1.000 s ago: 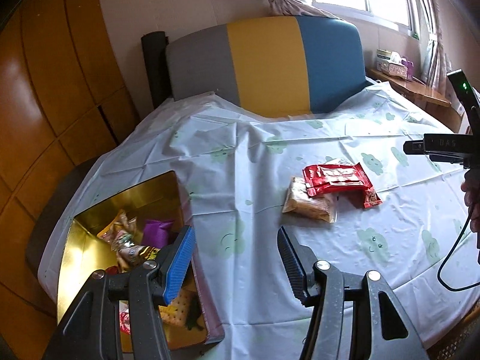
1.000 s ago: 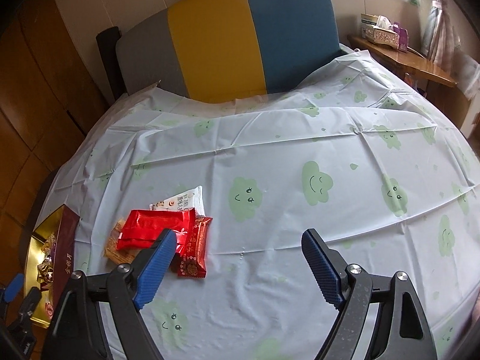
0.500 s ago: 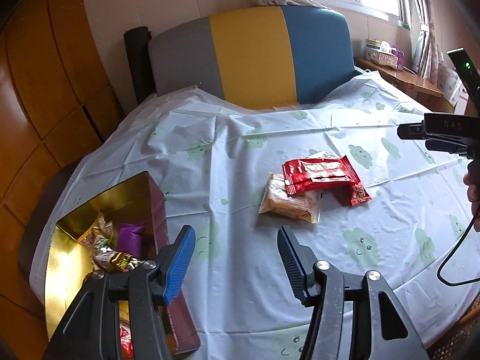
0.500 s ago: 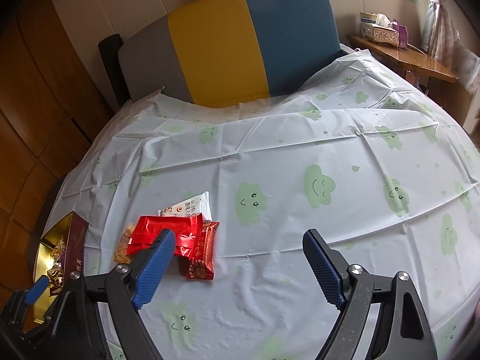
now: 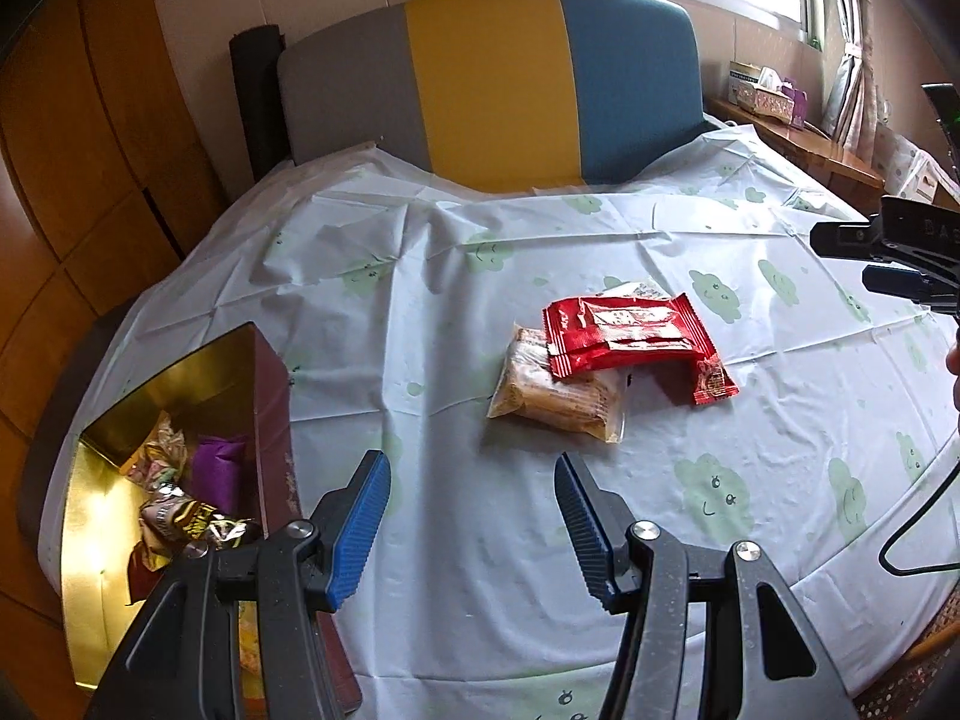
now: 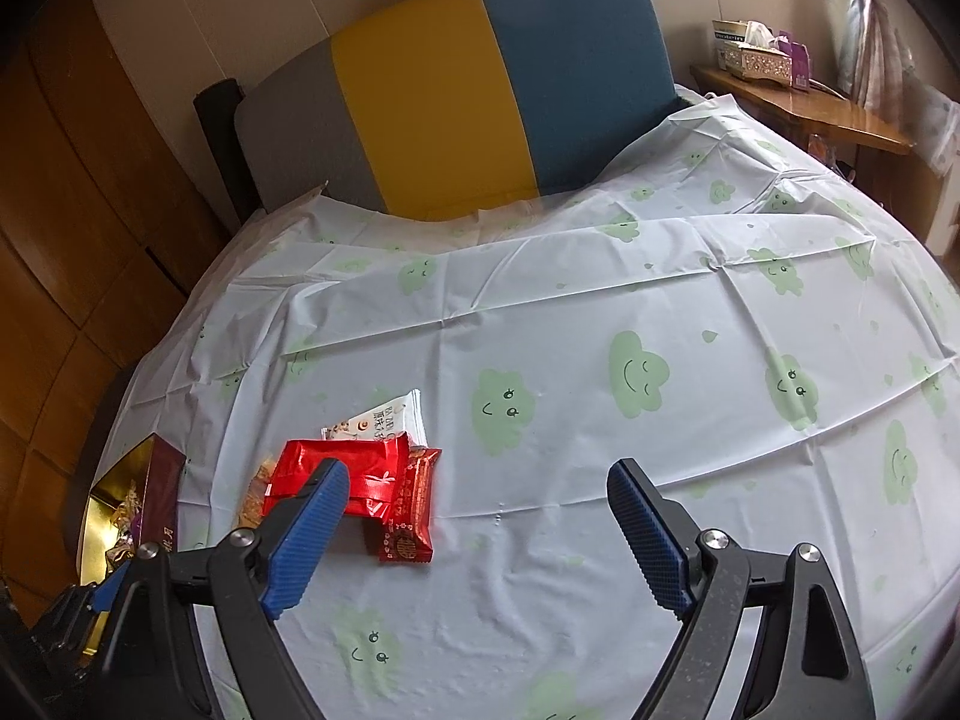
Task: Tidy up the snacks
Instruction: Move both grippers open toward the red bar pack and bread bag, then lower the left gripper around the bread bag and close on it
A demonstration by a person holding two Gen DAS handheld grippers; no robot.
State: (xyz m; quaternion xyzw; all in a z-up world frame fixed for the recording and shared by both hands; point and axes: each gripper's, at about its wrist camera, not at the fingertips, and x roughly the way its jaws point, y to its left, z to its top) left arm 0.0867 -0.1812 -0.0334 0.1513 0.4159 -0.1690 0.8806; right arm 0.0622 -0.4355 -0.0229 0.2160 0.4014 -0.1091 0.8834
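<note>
Both wrist views look down across table (image 5: pixel 420 312) (shared: snack pile (image 6: pixel 366 480)).

Letters "DAS" on the black device (image 5: pixel 912 234) at right, snack wrapper print too small to read

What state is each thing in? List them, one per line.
Left tool: open, empty.
Right tool: open, empty.
Gold box: lid off, partly filled with snacks.
Large red packet: sealed, atop the pile.
Clear biscuit packet: sealed, partly under the red packet.
Small red packet: sealed, lying flat.
</note>
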